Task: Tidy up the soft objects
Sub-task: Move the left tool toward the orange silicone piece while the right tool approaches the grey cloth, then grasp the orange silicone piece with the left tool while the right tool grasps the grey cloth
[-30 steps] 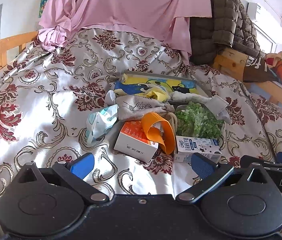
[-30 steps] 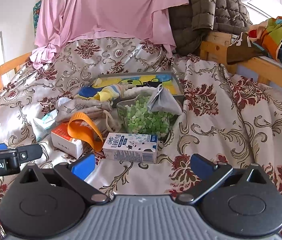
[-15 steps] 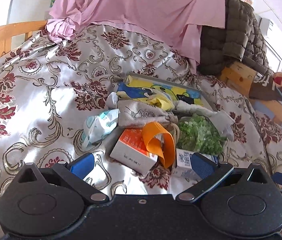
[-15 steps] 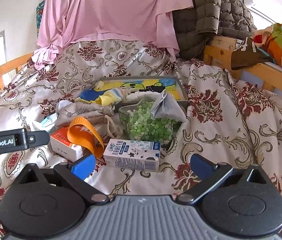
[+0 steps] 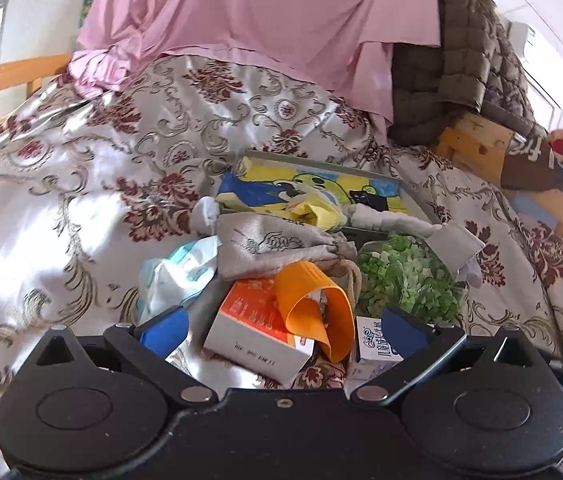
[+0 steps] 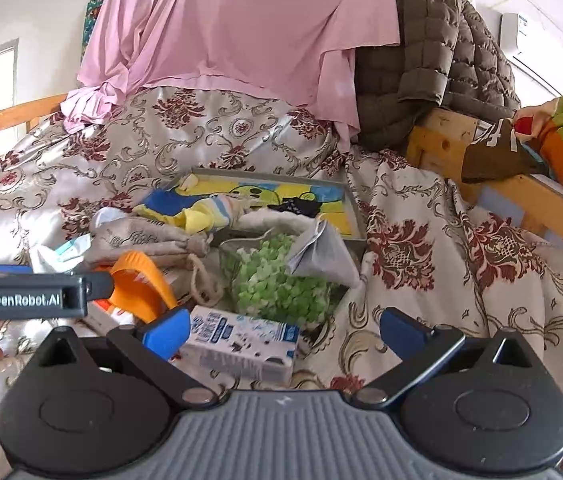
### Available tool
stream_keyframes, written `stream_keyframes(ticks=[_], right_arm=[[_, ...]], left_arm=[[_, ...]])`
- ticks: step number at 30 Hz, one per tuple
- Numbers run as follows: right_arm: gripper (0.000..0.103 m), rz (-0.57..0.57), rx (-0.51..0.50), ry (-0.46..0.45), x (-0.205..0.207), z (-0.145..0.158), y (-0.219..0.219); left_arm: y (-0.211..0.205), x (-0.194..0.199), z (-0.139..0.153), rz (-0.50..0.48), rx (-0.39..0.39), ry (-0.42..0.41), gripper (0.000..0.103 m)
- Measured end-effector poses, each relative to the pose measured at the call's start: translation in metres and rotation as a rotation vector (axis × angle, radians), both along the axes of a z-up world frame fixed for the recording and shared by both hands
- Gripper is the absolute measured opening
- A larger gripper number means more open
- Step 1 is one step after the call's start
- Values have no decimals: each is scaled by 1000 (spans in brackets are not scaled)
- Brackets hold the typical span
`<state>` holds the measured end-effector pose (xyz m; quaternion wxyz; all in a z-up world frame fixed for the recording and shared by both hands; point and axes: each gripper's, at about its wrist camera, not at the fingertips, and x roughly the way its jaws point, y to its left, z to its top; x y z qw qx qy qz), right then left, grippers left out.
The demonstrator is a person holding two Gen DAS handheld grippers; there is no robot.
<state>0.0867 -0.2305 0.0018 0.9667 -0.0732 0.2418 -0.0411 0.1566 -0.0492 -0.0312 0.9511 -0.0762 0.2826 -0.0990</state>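
Both grippers hover low over a bed covered by a floral satin bedspread [image 5: 93, 184]; neither holds anything. Left gripper [image 5: 283, 330]: jaws spread wide, blue fingertips [image 5: 163, 330] on either side of the near edge of the pile, with the orange-and-white carton [image 5: 249, 330] and the orange silicone band [image 5: 313, 308] draped over it lying between them — no contact visible. Right gripper [image 6: 283, 330]: jaws likewise wide apart, the small milk carton [image 6: 241, 340] lying on its side just ahead of the left fingertip. The soft items sit in a loose heap mid-bed: a grey drawstring pouch [image 5: 277, 246] at the centre, a crumpled blue-and-white wipes packet [image 5: 177, 276] to its left, a yellow-and-blue sock [image 6: 201, 216] and a white fuzzy sock [image 5: 385, 220] resting over the front edge of a shallow tray [image 6: 355, 216] with a cartoon-print lining. A clear bag of green pieces [image 6: 277, 280] lies right of the pouch, a grey folded cloth [image 6: 323, 256] resting on top of it. Behind — a pink sheet [image 6: 241, 32] and a brown quilted jacket [image 6: 433, 60] hang over the wooden bed frame [image 6: 441, 136].
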Motion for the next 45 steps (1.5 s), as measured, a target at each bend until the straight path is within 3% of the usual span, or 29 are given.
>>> stream_keyframes(ticks=[11,20,30,35,45], right_arm=[[103,-21,-39,-37,29,-1,-19],[103,-4,25,-75,57,-7,-33],[103,11,7,-114,82,-19,-34],[103,-13,50,-116,97,-23,-43],[103,-49,156,-74,121,-36,-61]], left_arm=[[-10,22,-10,-56,-4,5,102],[-14,37,-16,-87,-50,3,102],[-22,53,-29,-98,-80,30,102],[-22,61,-31,-99,-104,29,102],[-23,75,-34,-77,-149,50,88]])
